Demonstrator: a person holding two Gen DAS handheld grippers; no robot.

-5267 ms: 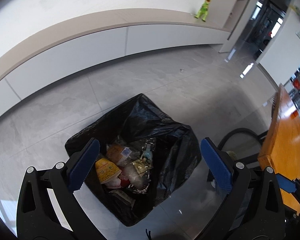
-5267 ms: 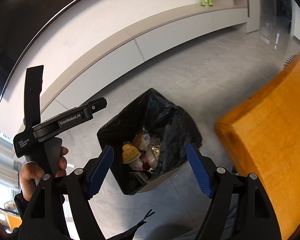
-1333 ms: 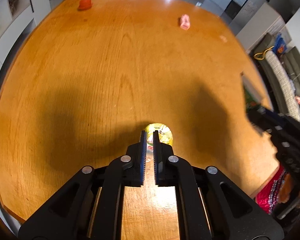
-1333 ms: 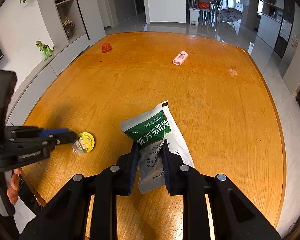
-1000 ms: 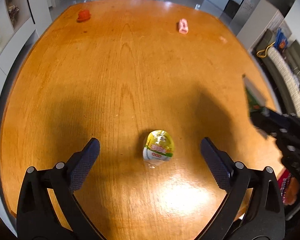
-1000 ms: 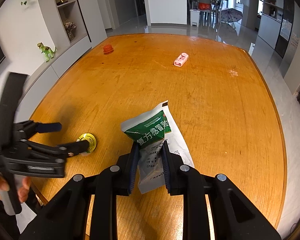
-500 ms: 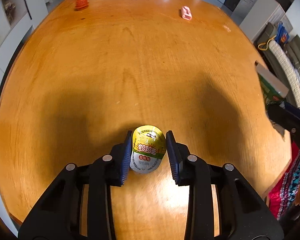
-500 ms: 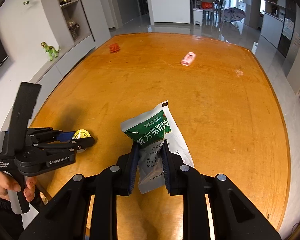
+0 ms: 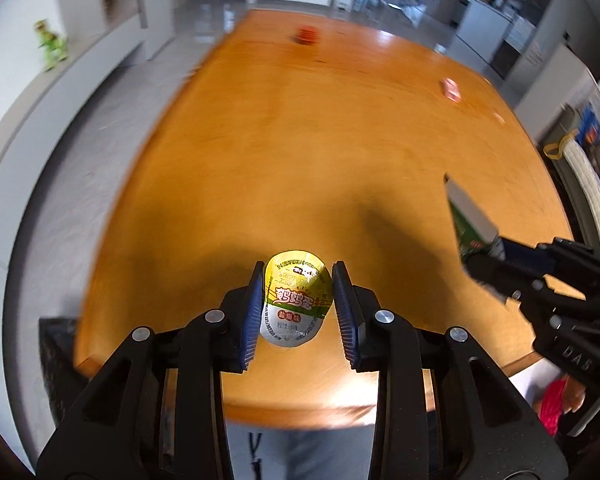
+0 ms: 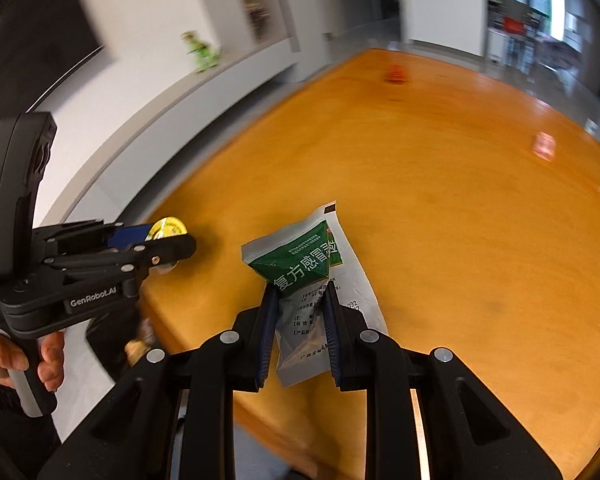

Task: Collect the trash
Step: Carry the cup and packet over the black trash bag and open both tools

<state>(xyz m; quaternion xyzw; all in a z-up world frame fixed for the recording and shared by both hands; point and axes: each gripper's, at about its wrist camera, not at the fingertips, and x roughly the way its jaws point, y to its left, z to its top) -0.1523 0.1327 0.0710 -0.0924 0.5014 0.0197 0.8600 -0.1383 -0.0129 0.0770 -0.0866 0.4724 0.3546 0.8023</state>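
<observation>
Our left gripper (image 9: pixel 298 312) has its two ridged blue pads pinching a small round cup (image 9: pixel 296 300). The jaws closed in on it within the last second, and now the cup sits tight between them. The cup has a shiny foil lid, yellow and green on top and silver lower down, with red letters on it. It bulges out a little past the pads.

Our right gripper (image 10: pixel 298 328) is pinching a flat packet (image 10: pixel 308 280). The packet is smooth and crinkly, silver-grey with a green part that sticks up past the fingertips. White letters run across the green. The jaws press close together on its lower half.

Under both grippers lies the big wooden table (image 9: pixel 320 152). It is orange-brown, smooth and glossy, with a rounded edge. Both grippers hang over the near edge of it.

Far ahead of the grippers, on the table, we see a small red thing (image 9: pixel 307 35) and a small pink thing (image 9: pixel 451 89). Both are blurry, so we cannot tell their shapes.

To the left of the right gripper, a hand (image 10: pixel 4 356) holds the black handle of the left gripper. Further off to the left, a green toy dinosaur (image 10: pixel 201 53) stands on a long pale ledge.
</observation>
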